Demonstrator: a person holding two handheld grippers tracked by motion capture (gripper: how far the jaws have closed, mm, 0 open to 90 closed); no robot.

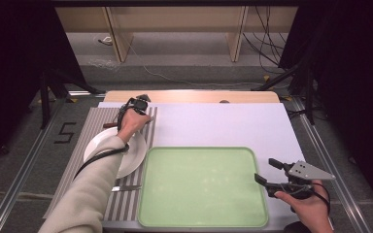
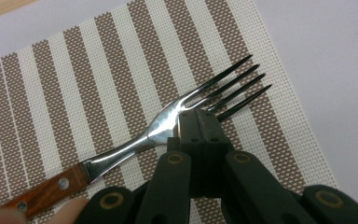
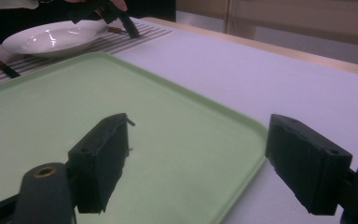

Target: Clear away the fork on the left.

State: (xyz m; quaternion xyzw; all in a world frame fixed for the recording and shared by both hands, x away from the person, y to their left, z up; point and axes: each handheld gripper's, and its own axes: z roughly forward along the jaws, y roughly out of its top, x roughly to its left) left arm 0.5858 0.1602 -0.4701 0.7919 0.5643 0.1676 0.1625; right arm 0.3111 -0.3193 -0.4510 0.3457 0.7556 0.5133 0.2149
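Looking down the left gripper point(image 2: 196, 122), we see its jaws clenched together, tips resting at the neck of the fork point(image 2: 168, 123), right where the tines start. We can't tell whether any metal is pinched between them; the pads look pressed flat against each other with the fork lying just under and beside the tips. Fork lies flat on the striped mat point(image 2: 98, 70), tines toward the mat's edge by the white sheet point(image 2: 335, 70), wooden handle point(image 2: 46, 189) toward the hand, a fingertip point(image 2: 70, 207) just beside it.

From the high view, the left gripper point(image 1: 143, 115) sits at the far end of the mat point(image 1: 85, 131), just beyond the white plate point(image 1: 133, 153). Plate rests on the mat, left of the green tray point(image 1: 204, 187). A knife point(image 1: 125, 188) lies on the mat near the tray's left edge, just in front of the plate.

Our right gripper point(image 1: 267, 171) hangs at the tray's right edge, jaws released and wide, nothing between them. Its own view shows one jaw over the tray point(image 3: 121, 93), the other over the white sheet point(image 3: 261, 70) outside the rim. Right hand point(image 1: 308, 204) sits low at the near right corner of the surface, well apart from the fork.
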